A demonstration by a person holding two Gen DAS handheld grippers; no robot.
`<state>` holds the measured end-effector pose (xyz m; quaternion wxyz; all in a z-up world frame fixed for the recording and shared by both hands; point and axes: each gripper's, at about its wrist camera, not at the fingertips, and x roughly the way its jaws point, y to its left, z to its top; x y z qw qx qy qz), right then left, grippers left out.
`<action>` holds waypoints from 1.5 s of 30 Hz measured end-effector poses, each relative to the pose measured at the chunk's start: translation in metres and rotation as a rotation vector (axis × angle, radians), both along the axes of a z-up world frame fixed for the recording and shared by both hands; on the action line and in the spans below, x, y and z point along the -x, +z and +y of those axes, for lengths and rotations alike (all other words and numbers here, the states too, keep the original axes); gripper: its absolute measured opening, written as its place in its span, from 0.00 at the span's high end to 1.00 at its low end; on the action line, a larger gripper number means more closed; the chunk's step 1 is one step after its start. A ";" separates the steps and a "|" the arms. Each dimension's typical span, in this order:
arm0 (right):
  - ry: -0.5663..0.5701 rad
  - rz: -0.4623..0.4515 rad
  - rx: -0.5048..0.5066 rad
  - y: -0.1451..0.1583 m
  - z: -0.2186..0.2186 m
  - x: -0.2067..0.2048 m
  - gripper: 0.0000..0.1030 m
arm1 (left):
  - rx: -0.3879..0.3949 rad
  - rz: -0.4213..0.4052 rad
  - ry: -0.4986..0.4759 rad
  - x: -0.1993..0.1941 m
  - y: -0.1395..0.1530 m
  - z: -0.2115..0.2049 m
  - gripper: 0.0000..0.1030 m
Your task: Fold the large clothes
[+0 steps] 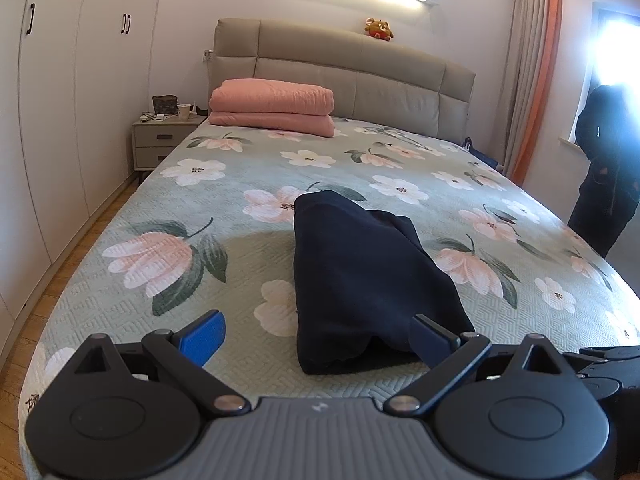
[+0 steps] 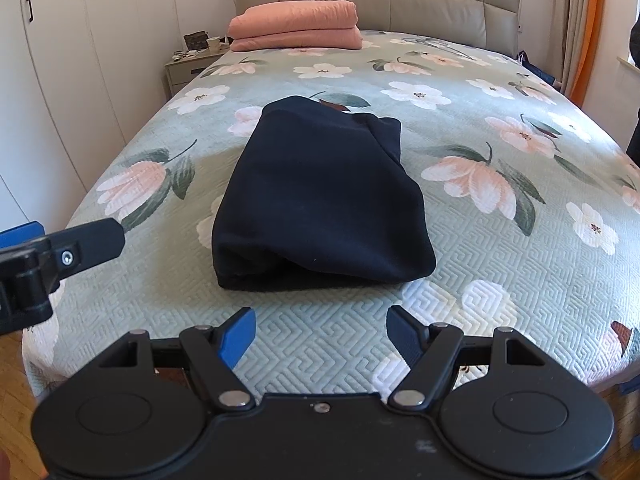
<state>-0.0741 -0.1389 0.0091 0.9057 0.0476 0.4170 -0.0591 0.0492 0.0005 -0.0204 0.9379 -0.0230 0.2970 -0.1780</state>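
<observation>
Evidently the navy garment (image 2: 320, 196) lies folded into a compact bundle on the bed (image 2: 500, 272). Both grippers' fingers spread, pinching nothing. Little seems left.

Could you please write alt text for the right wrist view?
A folded navy garment lies on a floral bedspread, just beyond the right gripper, whose jaws are open and empty. A folded pink quilt rests by the headboard.

Home bedroom (bed (image 1: 240, 240), wardrobe (image 1: 60, 100))
</observation>
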 end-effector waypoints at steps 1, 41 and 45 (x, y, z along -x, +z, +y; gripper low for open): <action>0.001 0.004 -0.002 0.000 -0.001 0.000 0.17 | 0.001 0.000 -0.002 0.001 0.000 0.000 0.03; 0.026 0.008 0.005 -0.005 0.013 0.010 0.17 | 0.004 -0.004 0.036 0.006 -0.003 0.009 0.02; 0.021 0.009 0.002 -0.005 0.011 0.009 0.17 | -0.045 -0.048 0.045 0.012 -0.001 0.002 0.01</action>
